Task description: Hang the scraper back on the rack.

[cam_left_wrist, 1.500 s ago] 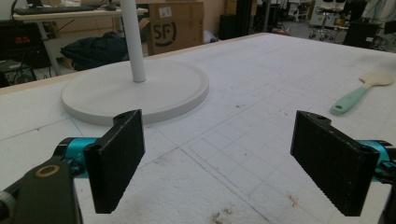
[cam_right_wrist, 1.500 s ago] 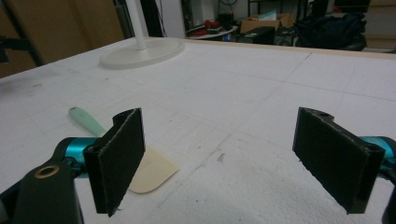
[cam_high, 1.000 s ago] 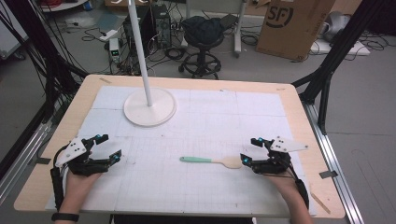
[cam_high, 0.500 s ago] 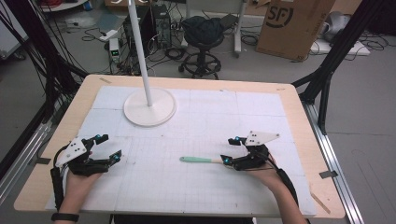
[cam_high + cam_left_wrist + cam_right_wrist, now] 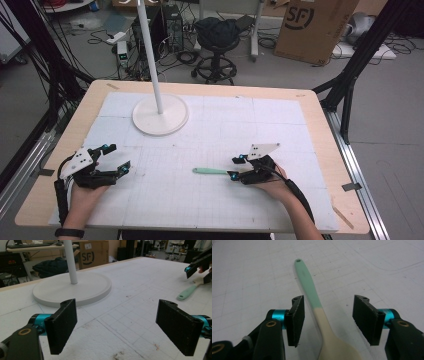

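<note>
A spoon (image 5: 210, 171) with a mint-green handle and a cream bowl lies flat on the white mat, handle pointing left. My right gripper (image 5: 234, 167) is open and straddles the spoon where green meets cream; in the right gripper view the spoon (image 5: 317, 305) runs between the two jaws of the right gripper (image 5: 327, 320) without touching either. My left gripper (image 5: 117, 159) rests open near the table's left front with nothing between its jaws. In the left gripper view the left gripper (image 5: 125, 325) frames bare mat, and the spoon (image 5: 187, 292) lies far right under the other gripper.
A white lamp stand with a round base (image 5: 160, 116) and a thin pole stands at the back left of the mat (image 5: 280, 125). The wooden table edge (image 5: 350, 165) rings the mat. Chair, boxes and cables lie on the floor beyond.
My right gripper has slid left along the spoon, from its bowl end to over the handle joint. The spoon and the left gripper have stayed put.
</note>
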